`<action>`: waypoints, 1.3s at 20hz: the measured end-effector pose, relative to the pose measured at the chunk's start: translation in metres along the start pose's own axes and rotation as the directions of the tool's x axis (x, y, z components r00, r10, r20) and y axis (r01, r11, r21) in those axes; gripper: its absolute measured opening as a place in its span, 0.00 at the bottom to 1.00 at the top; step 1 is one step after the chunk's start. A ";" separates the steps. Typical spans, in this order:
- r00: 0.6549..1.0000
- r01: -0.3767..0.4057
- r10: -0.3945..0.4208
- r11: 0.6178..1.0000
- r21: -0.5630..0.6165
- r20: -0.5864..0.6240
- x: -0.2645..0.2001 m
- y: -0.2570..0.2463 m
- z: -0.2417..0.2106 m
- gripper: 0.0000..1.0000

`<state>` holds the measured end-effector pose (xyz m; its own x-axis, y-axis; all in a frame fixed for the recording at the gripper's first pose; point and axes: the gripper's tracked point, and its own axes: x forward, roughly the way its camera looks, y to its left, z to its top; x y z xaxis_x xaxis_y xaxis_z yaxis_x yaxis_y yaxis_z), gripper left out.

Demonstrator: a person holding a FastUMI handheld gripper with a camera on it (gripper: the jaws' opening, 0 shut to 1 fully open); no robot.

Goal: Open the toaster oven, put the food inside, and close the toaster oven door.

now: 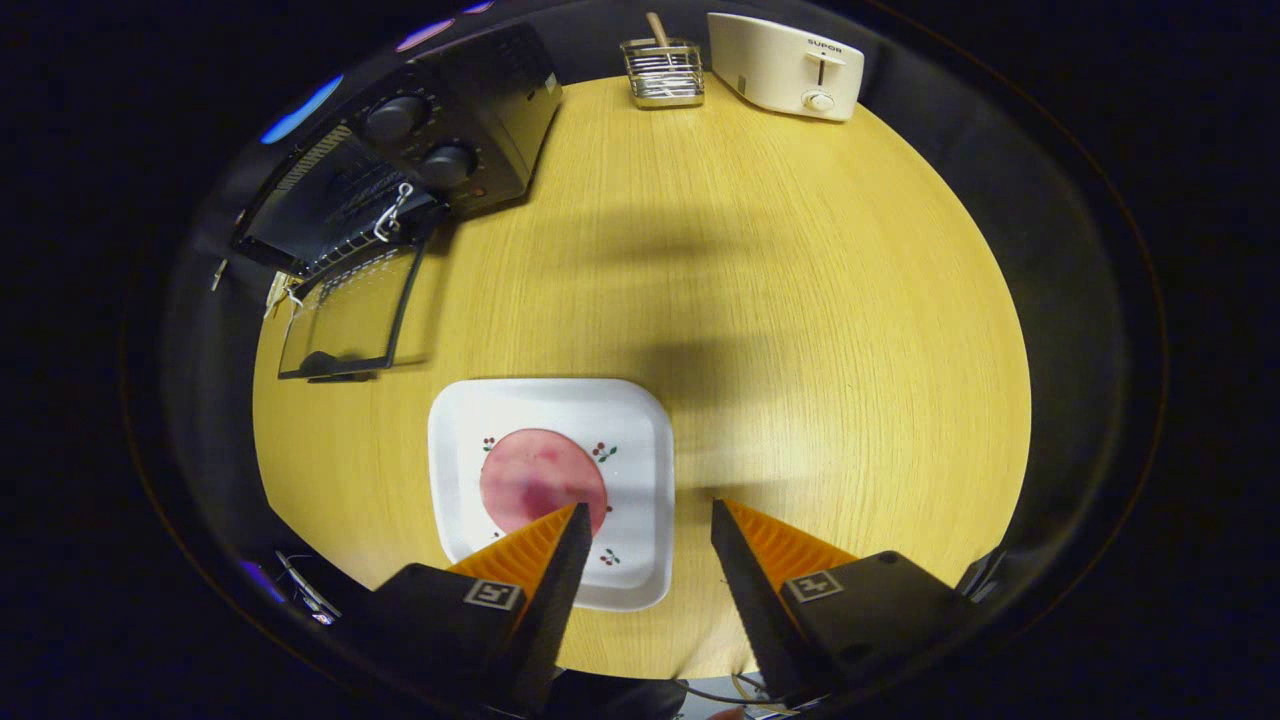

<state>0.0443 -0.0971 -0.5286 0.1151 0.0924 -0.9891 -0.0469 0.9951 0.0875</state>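
Hovering with fingers spread and holding nothing, the gripper (645,520) sits above the white plate (640,420) bearing a pink round slice of food (535,475), while the toaster oven (400,180) beyond already stands open, so loading and closing remain.

Gripper (645,520) above the plate (640,420), jaws parted wide, nothing between them. Left fingertip (570,520) over the plate; right fingertip just off its right edge.
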 end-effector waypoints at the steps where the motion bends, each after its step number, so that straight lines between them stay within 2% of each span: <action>1: 1.000 -0.009 0.009 1.000 0.001 -0.006 0.005 0.001 0.000 0.73; 2: 1.000 -0.006 0.006 1.000 -0.008 -0.016 0.007 0.000 -0.003 0.49; 4: 0.999 -0.050 0.049 0.998 -0.037 -0.009 0.010 -0.001 -0.003 0.14; 5: 0.997 -0.078 0.078 0.997 -0.024 -0.017 0.000 0.004 -0.005 0.15; 6: 0.993 -0.114 0.114 0.993 0.009 -0.037 0.009 0.004 -0.011 0.06; 10: 0.979 -0.203 0.205 0.974 0.100 -0.011 0.006 0.005 -0.015 0.05; 15: 0.937 -0.345 0.345 0.905 0.248 0.043 -0.014 0.014 -0.025 0.05; 19: 0.915 -0.400 0.396 0.861 0.315 0.081 -0.032 0.024 -0.039 0.05; 22: 0.891 -0.448 0.438 0.811 0.377 0.118 -0.048 0.040 -0.048 0.05; 26: 0.855 -0.515 0.474 0.724 0.459 0.210 -0.071 0.074 -0.048 0.05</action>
<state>-0.0151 -0.0314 -0.4576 0.2844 0.5586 -0.7792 0.3621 0.6899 0.6268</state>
